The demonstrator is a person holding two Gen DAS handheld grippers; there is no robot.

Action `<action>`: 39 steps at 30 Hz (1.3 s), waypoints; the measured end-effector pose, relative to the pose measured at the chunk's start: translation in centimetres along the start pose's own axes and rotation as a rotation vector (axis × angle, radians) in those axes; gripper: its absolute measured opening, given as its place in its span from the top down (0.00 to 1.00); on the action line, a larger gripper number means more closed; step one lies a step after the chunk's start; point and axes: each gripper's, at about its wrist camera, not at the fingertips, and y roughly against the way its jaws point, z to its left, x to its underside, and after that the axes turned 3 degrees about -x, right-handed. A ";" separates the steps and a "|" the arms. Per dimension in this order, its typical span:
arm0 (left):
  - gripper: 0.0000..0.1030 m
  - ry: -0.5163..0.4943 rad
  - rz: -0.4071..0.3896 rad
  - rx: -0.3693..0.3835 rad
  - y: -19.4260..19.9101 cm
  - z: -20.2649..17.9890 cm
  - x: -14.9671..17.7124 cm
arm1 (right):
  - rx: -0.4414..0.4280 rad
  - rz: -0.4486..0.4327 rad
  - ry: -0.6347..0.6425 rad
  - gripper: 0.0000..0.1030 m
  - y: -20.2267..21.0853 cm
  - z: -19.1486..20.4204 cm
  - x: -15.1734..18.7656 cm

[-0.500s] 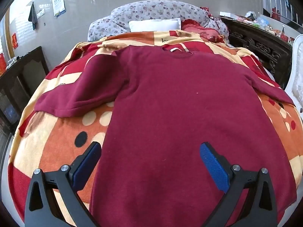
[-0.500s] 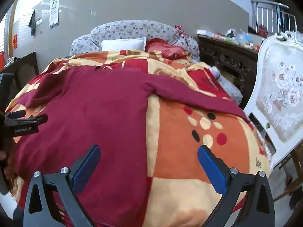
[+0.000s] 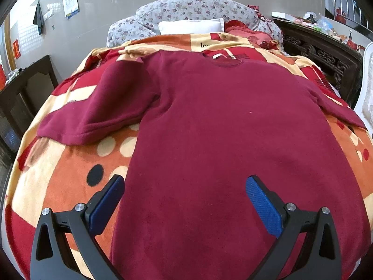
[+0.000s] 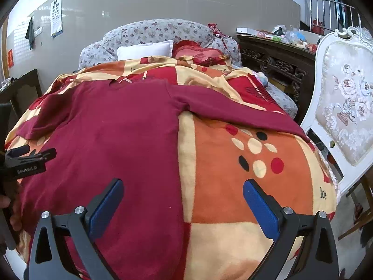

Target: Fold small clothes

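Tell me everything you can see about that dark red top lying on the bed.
The dark red top is a long-sleeved pullover of soft, fleecy-looking fabric. It lies spread flat on the patterned blanket, neckline toward the pillows, hem toward the cameras. Both sleeves stretch out sideways, unfolded. A small pale loop shows at the collar. Neither gripper grips it; the left gripper hovers open over the hem area.

Patterned blanket (image 3: pixel 58 186); white pillow (image 3: pixel 190 26); ornate chair (image 4: pixel 345 116)

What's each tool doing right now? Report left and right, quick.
Left tool: open, holding nothing, above the maroon shirt.
Right tool: open, holding nothing, over the shirt's right edge and the blanket.
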 end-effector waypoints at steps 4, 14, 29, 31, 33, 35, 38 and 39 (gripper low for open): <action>0.00 0.008 -0.012 -0.028 -1.4 0.6 0.7 | -0.007 -0.008 0.001 0.00 -0.3 1.0 0.1; 0.00 0.072 0.051 0.015 -3.0 1.6 2.0 | 0.014 -0.168 -0.021 0.00 -2.5 4.4 0.9; 0.00 0.053 0.050 -0.010 -3.0 1.3 2.0 | 0.125 -0.091 -0.035 0.00 -4.1 4.6 3.0; 0.00 0.052 0.053 -0.011 -3.1 1.2 2.0 | 0.149 -0.113 -0.017 0.00 -3.8 4.8 3.2; 0.00 0.052 0.055 -0.011 -3.1 1.2 2.1 | 0.158 -0.123 -0.010 0.00 -3.7 5.0 3.3; 0.00 0.050 0.055 -0.013 -3.1 1.1 2.1 | 0.163 -0.130 -0.005 0.00 -3.6 4.9 3.4; 0.00 0.050 0.054 -0.014 -3.2 1.2 2.1 | 0.157 -0.136 -0.015 0.00 -3.5 4.7 3.5; 0.00 0.048 0.053 -0.015 -3.2 1.2 2.1 | 0.155 -0.138 -0.020 0.00 -3.5 4.6 3.5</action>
